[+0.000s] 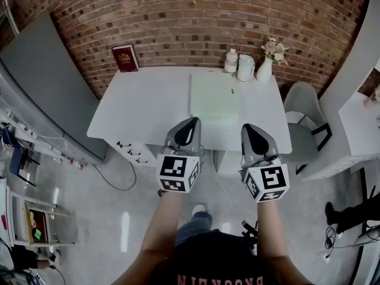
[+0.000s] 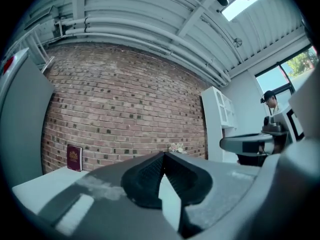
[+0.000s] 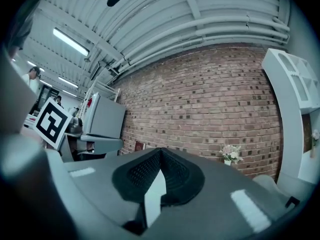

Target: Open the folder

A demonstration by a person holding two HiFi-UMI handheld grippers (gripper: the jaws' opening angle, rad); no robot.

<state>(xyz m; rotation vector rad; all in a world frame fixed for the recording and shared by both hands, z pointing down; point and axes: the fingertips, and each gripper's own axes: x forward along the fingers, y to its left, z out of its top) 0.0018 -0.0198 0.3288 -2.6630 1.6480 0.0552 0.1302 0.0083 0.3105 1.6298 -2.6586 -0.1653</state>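
Head view showed you held the left gripper (image 1: 192, 121) and right gripper (image 1: 247, 127) at the table's (image 1: 148, 103) near edge, both jaws pressed together, the folder (image 1: 215, 94) lying flat beyond.

The head view looked steeply down from above the person, well back, with the white table (image 1: 148, 100) in the upper middle of the frame and the brick wall (image 1: 196, 22) across the top. The left gripper view sat close behind the left gripper (image 2: 163, 155), facing level at that wall from about table height. The right gripper view did the same behind the right gripper (image 3: 160, 151). All 3 views shared the wall, the red book (image 1: 125, 58) and the flowers (image 1: 273, 49).
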